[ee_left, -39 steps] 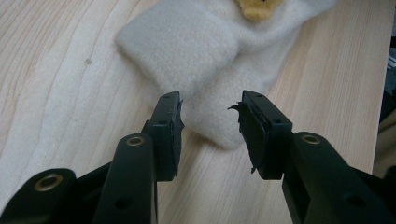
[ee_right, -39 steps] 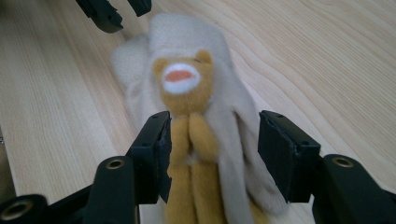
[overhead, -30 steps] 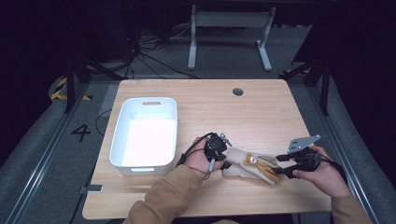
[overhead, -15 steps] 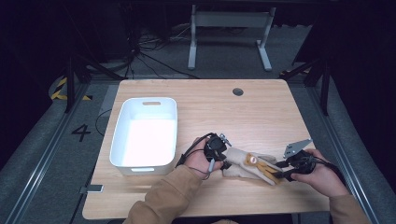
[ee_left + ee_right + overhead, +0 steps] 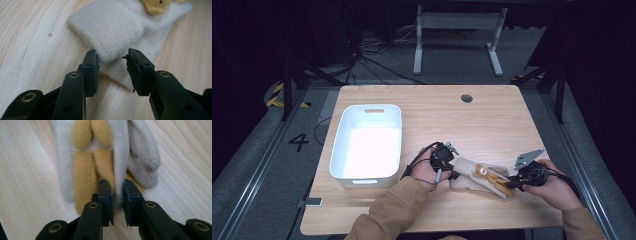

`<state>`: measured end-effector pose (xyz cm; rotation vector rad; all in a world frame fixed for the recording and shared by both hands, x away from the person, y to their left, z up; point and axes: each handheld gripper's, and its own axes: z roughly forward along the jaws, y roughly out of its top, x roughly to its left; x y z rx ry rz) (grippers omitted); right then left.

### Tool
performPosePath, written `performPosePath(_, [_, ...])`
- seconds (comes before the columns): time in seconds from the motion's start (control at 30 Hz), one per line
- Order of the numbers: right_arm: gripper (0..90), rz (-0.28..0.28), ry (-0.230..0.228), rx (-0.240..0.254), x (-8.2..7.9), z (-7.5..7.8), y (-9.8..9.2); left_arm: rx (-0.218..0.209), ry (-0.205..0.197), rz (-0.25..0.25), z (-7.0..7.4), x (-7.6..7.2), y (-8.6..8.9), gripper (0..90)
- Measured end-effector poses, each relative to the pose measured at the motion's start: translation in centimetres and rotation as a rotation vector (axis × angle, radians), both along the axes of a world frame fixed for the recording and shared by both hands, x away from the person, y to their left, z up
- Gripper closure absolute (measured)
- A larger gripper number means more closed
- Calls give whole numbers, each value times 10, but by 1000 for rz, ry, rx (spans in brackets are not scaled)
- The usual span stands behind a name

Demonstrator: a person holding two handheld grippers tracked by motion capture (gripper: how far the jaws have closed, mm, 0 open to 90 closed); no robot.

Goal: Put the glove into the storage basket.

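Observation:
A cream fleece glove (image 5: 473,174) with yellow patches lies flat on the wooden table (image 5: 492,125), near its front edge. My left gripper (image 5: 454,173) is at the cuff end. In the left gripper view the cuff (image 5: 112,27) sits between the jaws of that gripper (image 5: 112,62), which have just been closing a little. One pad touches the fleece and a thin gap is left at the other. My right gripper (image 5: 511,184) is at the finger end. Its jaws (image 5: 116,192) have just been closing and now pinch a cream finger of the glove (image 5: 85,170).
A white plastic bin (image 5: 372,106) with nothing in it stands left of the hands, close to the left forearm. A round cable hole (image 5: 466,98) sits at the table's back. Dark floor, cables and a metal stand lie beyond the table.
The right gripper's jaws have drawn together onto the glove's finger end. Both hands and the glove stay where they were.

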<state>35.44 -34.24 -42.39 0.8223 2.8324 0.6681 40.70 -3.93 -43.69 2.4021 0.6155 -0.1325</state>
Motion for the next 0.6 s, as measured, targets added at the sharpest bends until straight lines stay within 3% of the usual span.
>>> performPosePath(0.07, [790, -1, 0, 0, -1, 1, 1, 8, -3, -3, -2, 1, -1, 658])
performPosePath(0.17, [794, 5, -1, 0, -1, 1, 1, 4, 3, 1, -2, 1, 0, 792])
performPosePath(0.23, [799, 4, 1, 0, -1, 3, 1, 5, -17, -12, 1, -1, 1, 849])
performPosePath(0.33, [802, -8, 4, 16, -2, 6, 0, 25, -66, -43, 7, -5, 0, 868])
performPosePath(0.5, [806, -15, -18, 16, -4, 14, -2, -1, -96, -49, 19, -11, 2, 872])
performPosePath(0.6, [808, -29, -57, 27, -6, 23, -5, -8, -125, -55, 29, -17, 4, 872])
